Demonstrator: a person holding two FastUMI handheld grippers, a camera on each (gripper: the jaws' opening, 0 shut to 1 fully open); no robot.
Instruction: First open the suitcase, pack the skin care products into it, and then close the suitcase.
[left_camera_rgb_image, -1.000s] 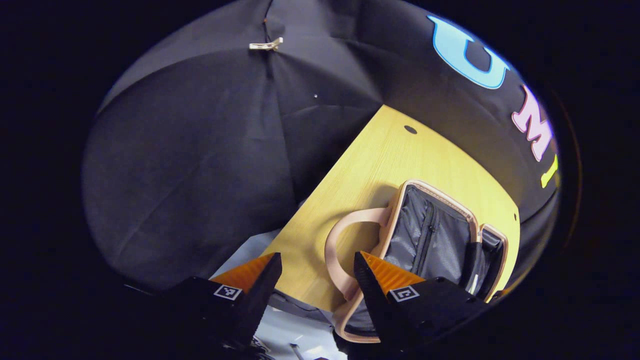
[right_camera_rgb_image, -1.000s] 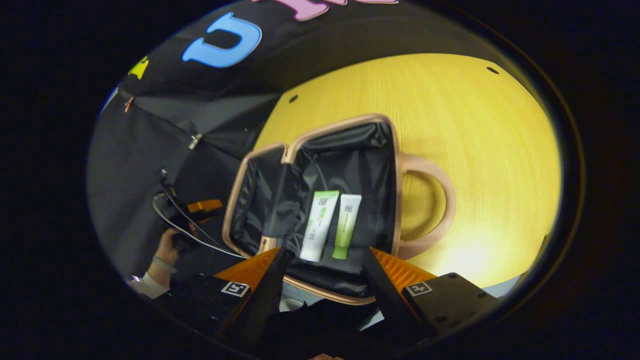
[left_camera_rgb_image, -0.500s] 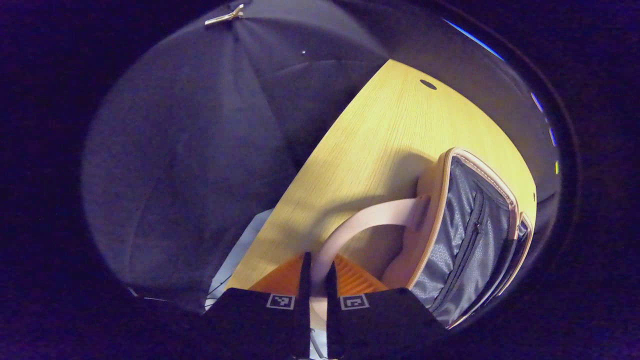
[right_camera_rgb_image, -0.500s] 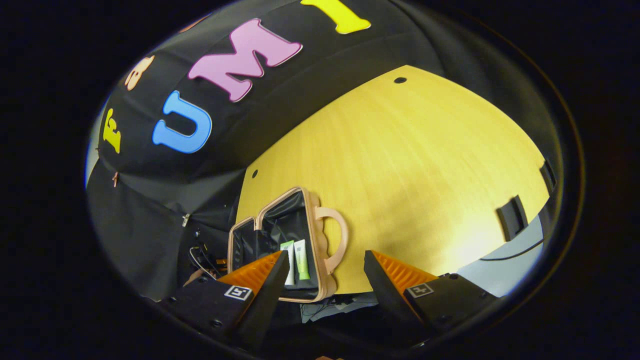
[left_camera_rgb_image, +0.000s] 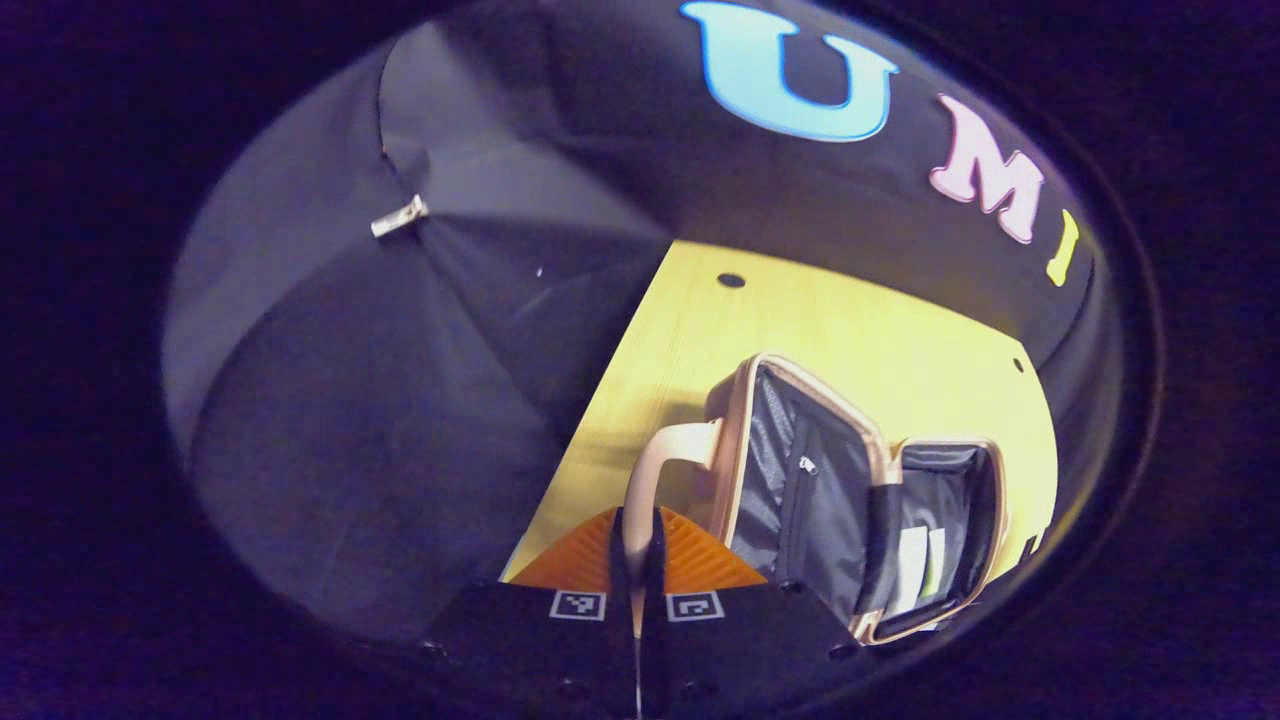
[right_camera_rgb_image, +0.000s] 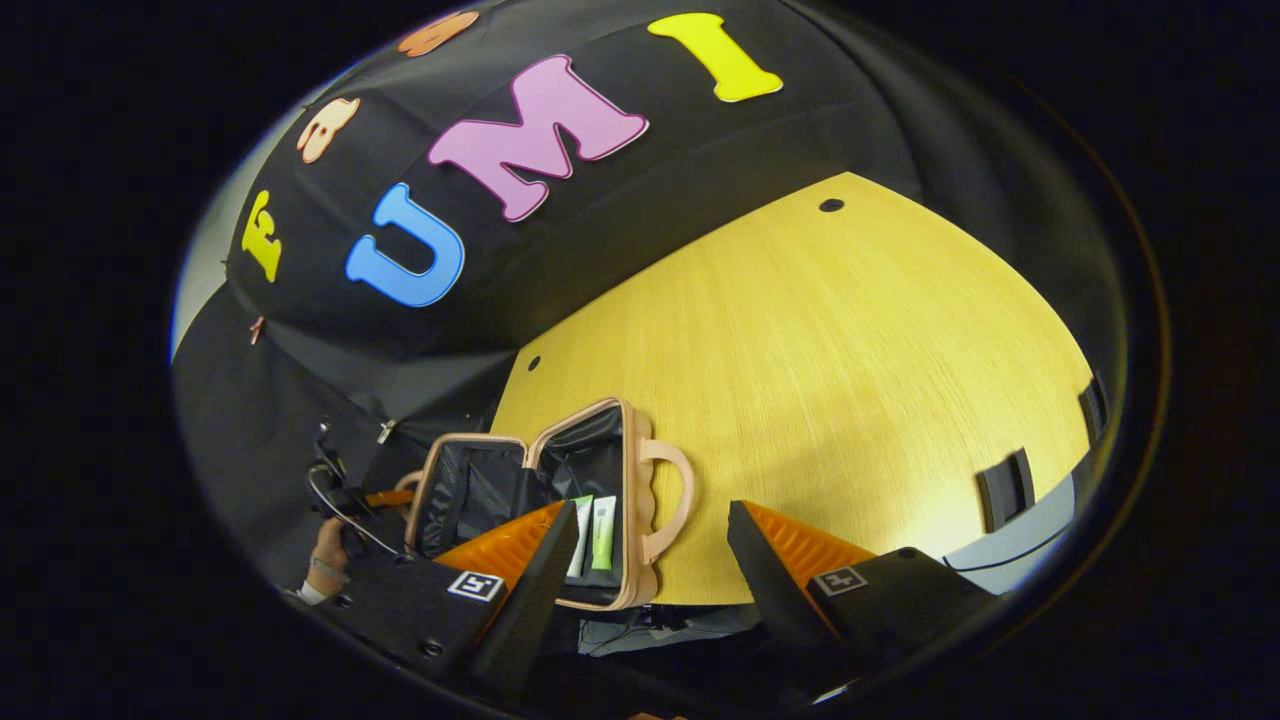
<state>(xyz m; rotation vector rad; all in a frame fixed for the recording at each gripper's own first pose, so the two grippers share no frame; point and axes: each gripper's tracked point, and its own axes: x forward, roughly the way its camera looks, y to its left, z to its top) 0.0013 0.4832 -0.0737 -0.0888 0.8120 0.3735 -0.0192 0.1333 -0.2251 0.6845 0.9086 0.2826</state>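
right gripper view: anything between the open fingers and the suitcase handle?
Nothing. In the right gripper view, only bare table lies between the right gripper and the suitcase handle. The tubes sit inside, left of the handle.

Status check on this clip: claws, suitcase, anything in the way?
Left claw shut on lid handle. Right claw open, back from the case. Suitcase half open, two tubes inside. Nothing in the way.

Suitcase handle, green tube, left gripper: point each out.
Suitcase handle (left_camera_rgb_image: 655, 462), left gripper view, on its curved bar.
Green tube (right_camera_rgb_image: 603, 534), right gripper view, mid-body.
Left gripper (left_camera_rgb_image: 636, 530), left gripper view, between its fingertips.
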